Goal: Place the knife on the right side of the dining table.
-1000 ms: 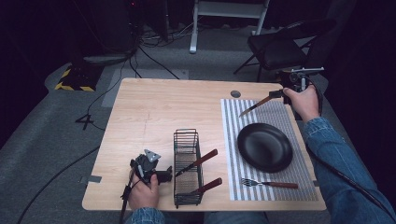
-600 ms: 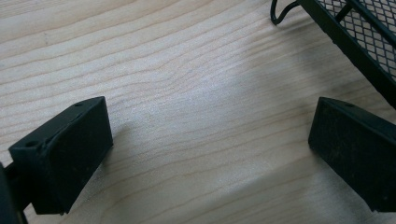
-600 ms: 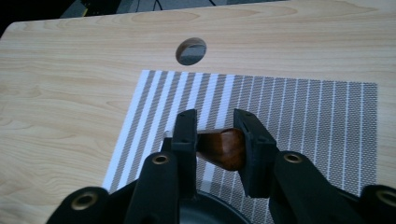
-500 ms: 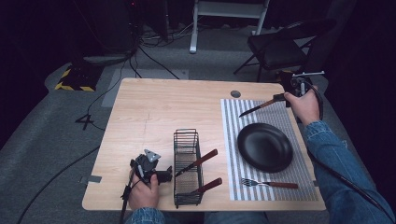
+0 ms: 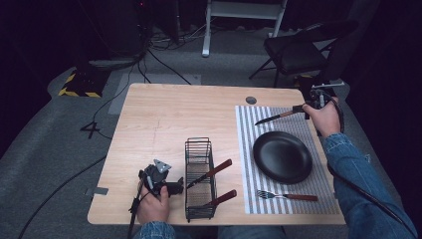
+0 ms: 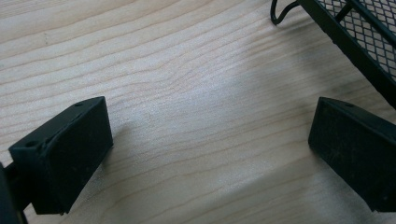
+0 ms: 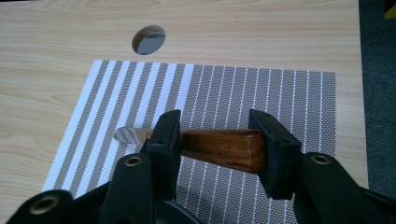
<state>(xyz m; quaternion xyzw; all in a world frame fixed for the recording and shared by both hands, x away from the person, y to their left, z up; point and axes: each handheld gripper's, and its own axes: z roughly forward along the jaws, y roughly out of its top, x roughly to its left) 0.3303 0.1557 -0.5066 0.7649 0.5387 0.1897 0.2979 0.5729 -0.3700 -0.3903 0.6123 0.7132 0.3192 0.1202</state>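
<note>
My right gripper (image 5: 303, 108) is shut on the wooden handle of a knife (image 5: 275, 117) and holds it over the far part of the striped placemat (image 5: 246, 149), blade pointing left. In the right gripper view the brown handle of the knife (image 7: 219, 147) lies across between the jaws of the right gripper (image 7: 217, 135), and the steel blade pokes out to the left. My left gripper (image 5: 176, 187) rests on the table near the front edge, just left of the black wire basket (image 5: 198, 145). Its jaws stand wide apart over bare wood around the left gripper's middle (image 6: 210, 140).
A black plate (image 5: 282, 157) sits on the placemat (image 7: 261, 88), with a wooden-handled fork (image 5: 286, 195) in front of it. Two wooden-handled utensils (image 5: 211, 173) lean out of the basket (image 6: 359, 42). A cable hole (image 5: 251, 100) lies behind the mat. A chair (image 5: 303, 45) stands beyond the table.
The right hand with the knife has dropped slightly toward the mat. The left gripper has not moved.
</note>
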